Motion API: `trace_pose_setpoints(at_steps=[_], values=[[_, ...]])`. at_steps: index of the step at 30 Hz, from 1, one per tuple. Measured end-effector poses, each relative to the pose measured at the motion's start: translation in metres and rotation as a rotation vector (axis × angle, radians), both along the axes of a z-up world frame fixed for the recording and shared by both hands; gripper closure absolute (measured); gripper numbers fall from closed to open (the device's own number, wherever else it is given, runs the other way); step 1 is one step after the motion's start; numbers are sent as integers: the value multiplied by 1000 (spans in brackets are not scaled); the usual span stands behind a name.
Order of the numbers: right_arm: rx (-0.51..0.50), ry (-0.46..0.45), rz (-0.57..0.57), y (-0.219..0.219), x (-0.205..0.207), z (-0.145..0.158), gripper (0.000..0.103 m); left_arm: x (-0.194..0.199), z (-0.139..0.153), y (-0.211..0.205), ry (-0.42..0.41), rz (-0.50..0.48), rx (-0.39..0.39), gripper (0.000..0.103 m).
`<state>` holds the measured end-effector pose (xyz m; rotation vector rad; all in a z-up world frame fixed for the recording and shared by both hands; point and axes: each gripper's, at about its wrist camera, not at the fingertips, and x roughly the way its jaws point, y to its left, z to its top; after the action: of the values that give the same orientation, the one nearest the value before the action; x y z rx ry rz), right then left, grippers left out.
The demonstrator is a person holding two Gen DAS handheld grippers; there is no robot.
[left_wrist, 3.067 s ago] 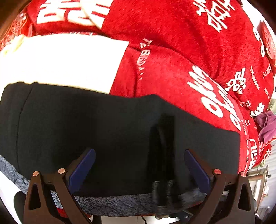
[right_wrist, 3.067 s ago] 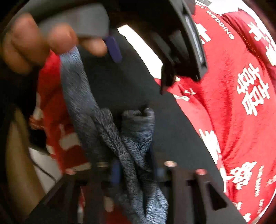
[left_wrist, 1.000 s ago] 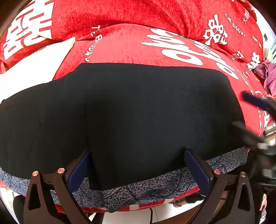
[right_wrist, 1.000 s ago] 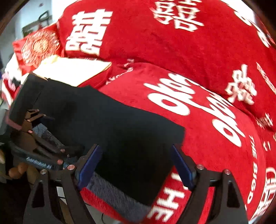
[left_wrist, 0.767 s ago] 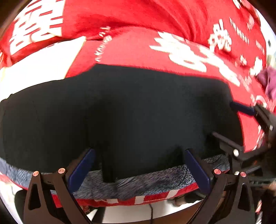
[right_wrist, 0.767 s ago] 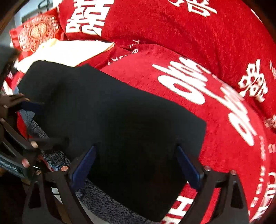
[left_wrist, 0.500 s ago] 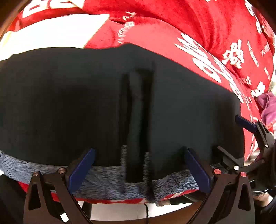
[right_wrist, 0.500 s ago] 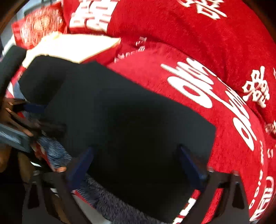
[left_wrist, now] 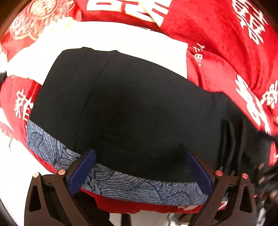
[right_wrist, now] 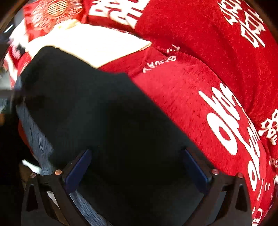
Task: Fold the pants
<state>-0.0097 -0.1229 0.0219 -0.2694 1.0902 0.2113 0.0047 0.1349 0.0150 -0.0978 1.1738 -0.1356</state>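
Black pants [left_wrist: 132, 111] lie spread flat on a red cover, with a grey patterned waistband [left_wrist: 125, 182] along the near edge. My left gripper [left_wrist: 139, 166] is open, its blue pads wide apart just over the waistband. My right gripper [right_wrist: 135, 165] is open too, hovering over the black cloth [right_wrist: 107, 121] toward its right end. The grey waistband [right_wrist: 36, 139] runs down the left side of the right wrist view. Neither gripper holds cloth.
The red cover [right_wrist: 217, 60] with white lettering stretches behind and right of the pants. A white cloth [left_wrist: 113, 40] lies behind the pants at the upper left. A red patterned cushion [left_wrist: 43, 15] sits at the far left.
Both grippers have shifted left along the pants. The right gripper seen at the right edge of the left view half a second ago is now only a blur there.
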Motion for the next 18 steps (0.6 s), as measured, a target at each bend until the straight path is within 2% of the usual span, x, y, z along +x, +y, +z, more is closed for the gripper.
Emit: trace_pose_setpoints(at_steps=[3,6,7,9,12,14,16,17,18], values=[[52,-37,27,15,10,15,0,-6,-4,-10,-15,-9,34,0],[-54,22,75,33,19,-9,0,-8,-2,-13,-14,-12,48,0],[-54,38,83,35,23,-15,0,-7,3,-4,-16,17,35,0],[-35,43,58,35,29,-10,0,-9,13,17,-35,80,-10,0],[16,-20,125,49,34,10,0,-9,4,38,-13,184,-18,0],[-63,5,199,72,42,0,0,-3,-17,47,61,185,-39,0],[-198,79,281,92,48,-27,0,-4,-19,57,66,204,-113,0],[-250,102,339,99,51,-41,0,-5,-19,59,65,203,-115,0],[-210,92,357,98,56,-38,0,-6,-19,60,62,197,-115,0]])
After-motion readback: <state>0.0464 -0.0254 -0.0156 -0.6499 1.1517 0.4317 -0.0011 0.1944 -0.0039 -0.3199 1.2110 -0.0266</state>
